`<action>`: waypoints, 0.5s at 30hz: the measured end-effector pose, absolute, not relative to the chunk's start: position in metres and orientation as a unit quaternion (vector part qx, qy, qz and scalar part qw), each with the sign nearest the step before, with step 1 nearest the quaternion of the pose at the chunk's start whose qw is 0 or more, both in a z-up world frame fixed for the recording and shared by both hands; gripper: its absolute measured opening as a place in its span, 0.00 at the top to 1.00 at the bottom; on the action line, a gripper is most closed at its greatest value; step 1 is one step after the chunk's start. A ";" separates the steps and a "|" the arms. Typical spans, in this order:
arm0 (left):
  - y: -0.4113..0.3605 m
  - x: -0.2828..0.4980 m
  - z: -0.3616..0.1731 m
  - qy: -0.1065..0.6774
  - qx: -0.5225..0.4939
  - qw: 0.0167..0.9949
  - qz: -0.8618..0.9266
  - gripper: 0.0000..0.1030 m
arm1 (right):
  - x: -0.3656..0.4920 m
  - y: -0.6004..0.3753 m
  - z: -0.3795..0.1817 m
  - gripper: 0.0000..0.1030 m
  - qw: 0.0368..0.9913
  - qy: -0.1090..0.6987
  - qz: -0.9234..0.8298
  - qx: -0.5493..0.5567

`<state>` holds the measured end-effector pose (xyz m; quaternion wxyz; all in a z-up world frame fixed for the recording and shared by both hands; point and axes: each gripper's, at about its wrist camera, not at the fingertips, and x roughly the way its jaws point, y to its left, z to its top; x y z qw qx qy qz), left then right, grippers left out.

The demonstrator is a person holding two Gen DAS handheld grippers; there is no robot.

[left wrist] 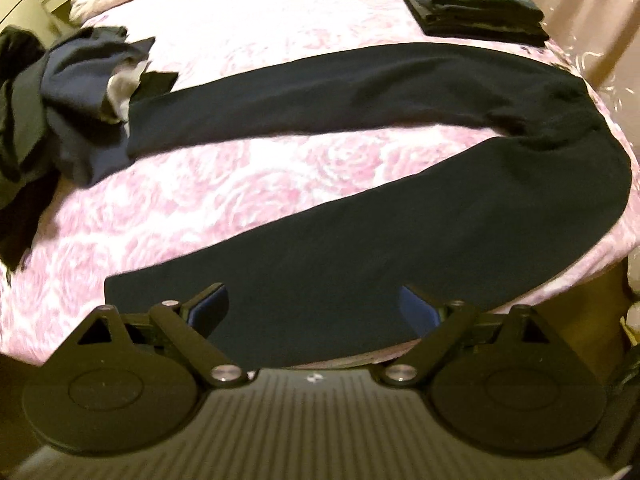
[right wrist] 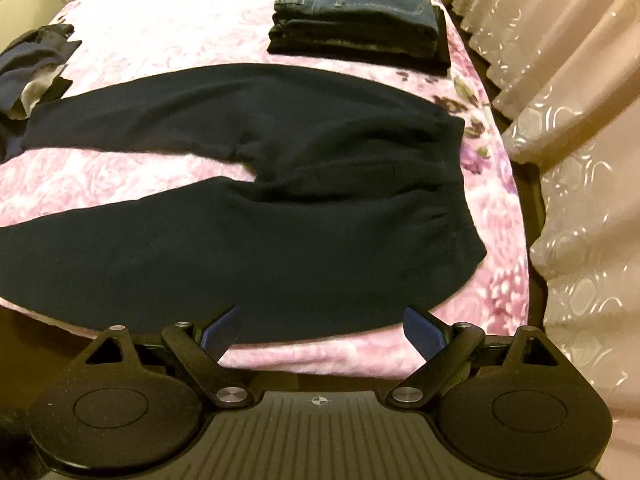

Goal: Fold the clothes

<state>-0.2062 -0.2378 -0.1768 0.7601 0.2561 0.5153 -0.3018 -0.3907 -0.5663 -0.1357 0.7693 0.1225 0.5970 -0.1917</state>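
Note:
A pair of black trousers (left wrist: 360,208) lies flat on the pink floral bed cover (left wrist: 200,184), legs spread apart toward the left, waist at the right. My left gripper (left wrist: 314,300) is open, hovering over the cuff end of the near leg with nothing between its blue pads. In the right wrist view the same black trousers (right wrist: 280,208) fill the middle, waistband toward the right. My right gripper (right wrist: 320,324) is open just above the near edge of the hip part, holding nothing.
A folded stack with blue jeans on top (right wrist: 356,12) rests at the far right of the bed. A heap of unfolded dark clothes (left wrist: 68,100) lies at the left edge. Beige patterned curtains (right wrist: 580,160) hang along the right side. The bed edge (right wrist: 320,352) is close below.

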 end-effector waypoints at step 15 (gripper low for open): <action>-0.231 -0.201 -0.178 0.519 0.266 0.756 -0.297 0.13 | -0.380 -0.564 -0.149 0.12 0.763 0.608 -0.185 0.120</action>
